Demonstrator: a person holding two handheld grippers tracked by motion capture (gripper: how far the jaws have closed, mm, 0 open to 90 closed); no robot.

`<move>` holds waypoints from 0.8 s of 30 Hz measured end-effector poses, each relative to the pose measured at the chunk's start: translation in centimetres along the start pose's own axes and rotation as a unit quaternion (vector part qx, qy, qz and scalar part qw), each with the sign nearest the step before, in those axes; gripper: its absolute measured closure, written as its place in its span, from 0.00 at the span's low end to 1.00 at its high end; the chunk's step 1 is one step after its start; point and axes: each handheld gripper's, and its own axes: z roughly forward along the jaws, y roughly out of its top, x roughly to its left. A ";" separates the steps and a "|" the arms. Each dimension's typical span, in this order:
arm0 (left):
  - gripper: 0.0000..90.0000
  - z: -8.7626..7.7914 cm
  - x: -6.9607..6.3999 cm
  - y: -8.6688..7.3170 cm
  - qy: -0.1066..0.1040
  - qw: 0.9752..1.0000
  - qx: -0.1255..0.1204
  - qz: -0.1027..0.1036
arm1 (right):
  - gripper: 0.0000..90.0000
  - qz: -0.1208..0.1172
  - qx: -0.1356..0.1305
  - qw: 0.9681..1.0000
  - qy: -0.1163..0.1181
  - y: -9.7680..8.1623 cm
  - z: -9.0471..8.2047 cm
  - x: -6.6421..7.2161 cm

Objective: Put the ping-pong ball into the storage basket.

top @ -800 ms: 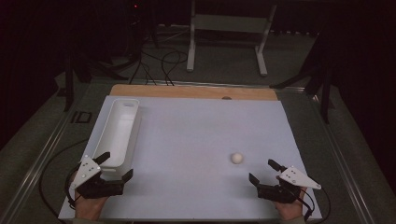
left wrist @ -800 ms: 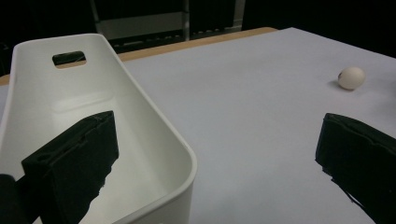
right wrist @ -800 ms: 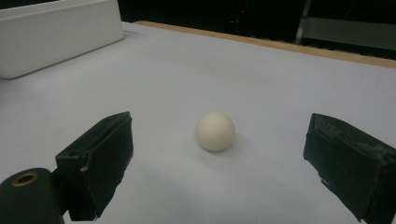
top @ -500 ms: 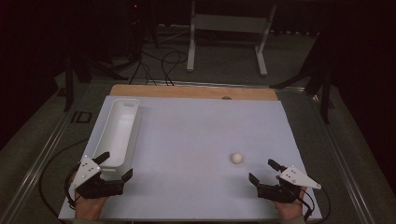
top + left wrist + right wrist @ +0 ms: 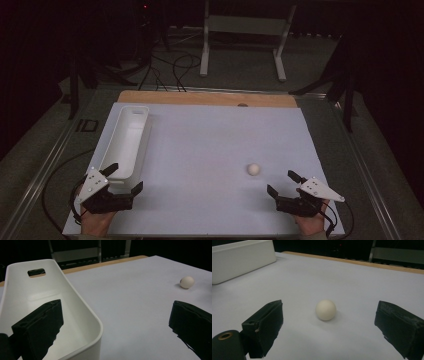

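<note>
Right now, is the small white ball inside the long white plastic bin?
No, the small white ball lies on the white table sheet, well apart from the long white plastic bin.

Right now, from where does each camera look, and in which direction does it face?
High view: above the near side, facing forward and down on the table; both hands, left gripper, right gripper.
Left gripper view: on that gripper, facing white bin; open jaws.
Right gripper view: facing the ball; open jaws.
All three share ball and bin.
</note>
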 end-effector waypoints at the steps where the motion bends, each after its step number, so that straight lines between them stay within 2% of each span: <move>1: 0.00 0.0 0.0 0.0 0.000 1.000 0.000 0.000 | 0.09 0.000 0.000 1.000 0.000 0.0 0.0 0.0; 10: 0.00 0.2 -0.3 0.1 -0.003 1.000 0.003 0.004 | 0.09 0.004 0.001 1.000 -0.005 0.3 0.0 -0.1; 24: 0.00 0.3 -0.5 0.0 -0.004 1.000 0.000 0.005 | 0.09 0.012 0.006 1.000 -0.002 1.7 -0.3 -0.3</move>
